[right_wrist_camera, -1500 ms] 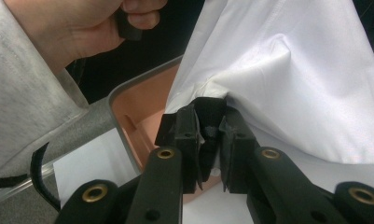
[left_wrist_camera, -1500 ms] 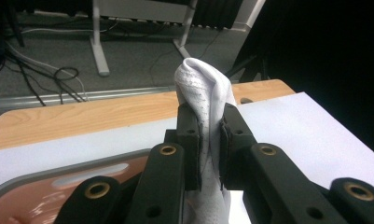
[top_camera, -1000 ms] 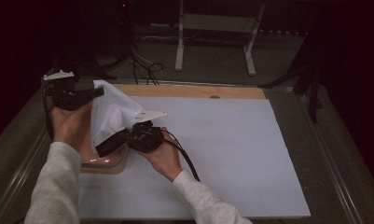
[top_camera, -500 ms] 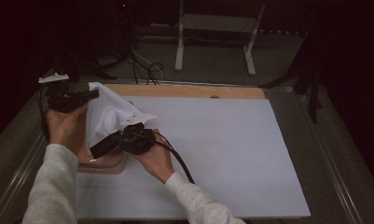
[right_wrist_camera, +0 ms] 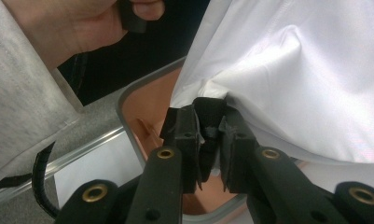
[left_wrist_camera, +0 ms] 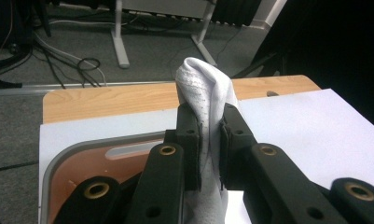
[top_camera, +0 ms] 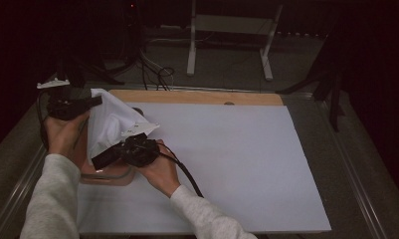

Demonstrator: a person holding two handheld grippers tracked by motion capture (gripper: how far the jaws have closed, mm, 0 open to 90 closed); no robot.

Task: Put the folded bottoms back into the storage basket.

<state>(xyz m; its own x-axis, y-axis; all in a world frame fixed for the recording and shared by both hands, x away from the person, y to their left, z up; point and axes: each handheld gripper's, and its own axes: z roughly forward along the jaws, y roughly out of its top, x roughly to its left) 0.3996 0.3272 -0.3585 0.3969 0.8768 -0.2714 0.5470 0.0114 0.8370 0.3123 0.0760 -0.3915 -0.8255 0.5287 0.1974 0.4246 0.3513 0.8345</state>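
Item: white cloth, a thin woven piece, possibly a garment, held up over the tray at the near-left corner of the bench. It hangs in the air between your two grips, its lower folds draping toward the tray.

Handling: judge it light, limp and without any stiffness of its own. It will sag, fold and swing wherever you leave it unsupported. The weave looks matte and should not slip from the pads, though a single thin layer could creep out under a pull. Nothing fragile here; the risk is snagging on the tray rim.

Where to hold: take it at an edge or a bunched fold, several layers deep, as you have it now. Two grips set apart keep it spread.

Left hand-held gripper: clamped on a gathered ridge of the cloth, which stands up above the jaws.

Right hand-held gripper: clamped on a lower edge of the cloth; in the right gripper view a dark patch lies between the jaws, and you cannot tell whether it is a tag or shadow.

Tray: salmon-coloured inside, grey rim, a slotted handle at one end.

Bench: white sheet over a wooden top, which shows as a strip along the far edge.

Beyond: white stand and cables on grey floor.

Writing, brands, labels: none legible on cloth, tray or either hand-held gripper.
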